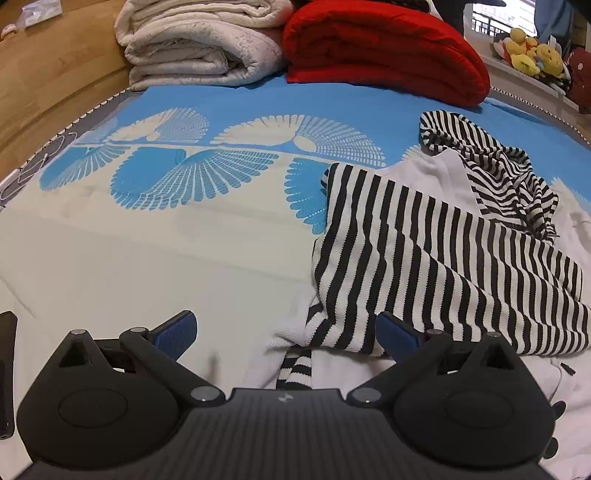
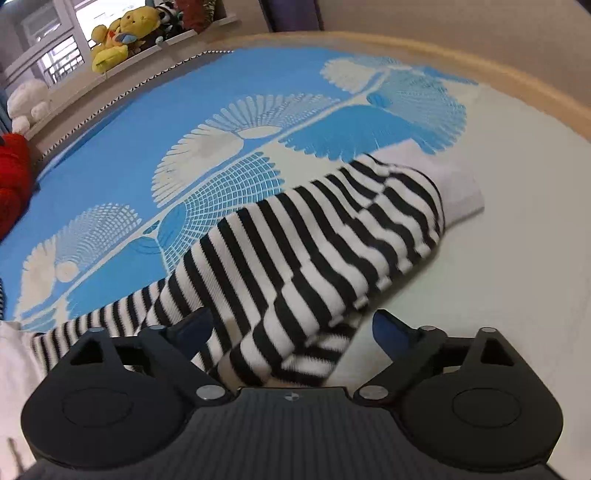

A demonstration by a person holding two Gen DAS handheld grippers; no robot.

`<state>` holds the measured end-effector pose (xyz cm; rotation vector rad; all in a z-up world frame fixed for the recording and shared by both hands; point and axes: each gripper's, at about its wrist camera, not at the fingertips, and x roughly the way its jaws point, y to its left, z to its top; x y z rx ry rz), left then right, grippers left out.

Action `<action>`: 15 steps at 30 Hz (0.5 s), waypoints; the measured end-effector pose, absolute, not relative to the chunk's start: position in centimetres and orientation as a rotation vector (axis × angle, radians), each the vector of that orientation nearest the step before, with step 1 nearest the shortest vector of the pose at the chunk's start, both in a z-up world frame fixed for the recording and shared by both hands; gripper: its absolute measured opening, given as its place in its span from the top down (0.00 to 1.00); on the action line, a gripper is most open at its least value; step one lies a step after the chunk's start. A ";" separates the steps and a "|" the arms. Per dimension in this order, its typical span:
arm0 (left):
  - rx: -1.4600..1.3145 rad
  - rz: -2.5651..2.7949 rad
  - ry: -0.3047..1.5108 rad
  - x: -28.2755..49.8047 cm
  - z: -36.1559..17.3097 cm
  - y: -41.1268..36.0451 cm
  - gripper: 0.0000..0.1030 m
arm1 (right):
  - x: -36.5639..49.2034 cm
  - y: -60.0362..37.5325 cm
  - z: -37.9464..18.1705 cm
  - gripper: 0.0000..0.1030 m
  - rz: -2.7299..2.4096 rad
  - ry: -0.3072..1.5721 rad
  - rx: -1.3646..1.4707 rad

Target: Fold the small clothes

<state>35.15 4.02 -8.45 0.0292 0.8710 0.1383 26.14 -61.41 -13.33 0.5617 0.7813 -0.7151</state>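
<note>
ribbed black-and-white striped knit garment (image 2: 295,266) lies rumpled on a blue fan-print bed (image 1: 221,103); left gripper (image 1: 286,338) and right gripper (image 2: 291,332) fingers spread wide, gripping nothing.

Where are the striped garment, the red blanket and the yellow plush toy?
striped garment (image 1: 424,258), left wrist view, on the flat striped panel.
red blanket (image 1: 384,48), left wrist view, on its top fold.
yellow plush toy (image 2: 122,33), right wrist view, on its body.
</note>
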 end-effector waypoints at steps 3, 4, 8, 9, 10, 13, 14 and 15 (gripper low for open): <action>0.037 0.147 0.865 35.4 -8.3 4.2 0.00 | 26.8 -61.9 -13.7 0.07 -0.764 0.768 0.521; 0.043 0.152 0.862 35.4 -8.2 4.2 0.00 | 26.7 -62.4 -13.7 0.17 -0.800 0.742 0.535; 0.030 0.169 0.836 35.6 -7.4 5.0 0.00 | 25.1 -65.2 -13.5 0.96 -0.836 0.648 0.708; 0.015 0.173 0.833 35.7 -7.2 5.3 0.00 | 24.8 -65.5 -13.5 0.97 -0.824 0.637 0.732; -0.006 0.173 0.831 35.8 -6.9 5.6 0.00 | 24.5 -65.5 -13.2 0.97 -0.821 0.617 0.719; -0.062 0.176 0.814 36.0 -5.9 6.6 0.00 | 25.0 -63.9 -10.9 0.97 -0.809 0.586 0.600; -0.073 0.182 0.809 36.1 -5.7 6.9 0.00 | 25.3 -62.9 -9.4 0.97 -0.793 0.560 0.540; -0.083 0.189 0.808 36.2 -5.5 7.1 0.00 | 25.7 -61.6 -8.0 0.97 -0.780 0.543 0.476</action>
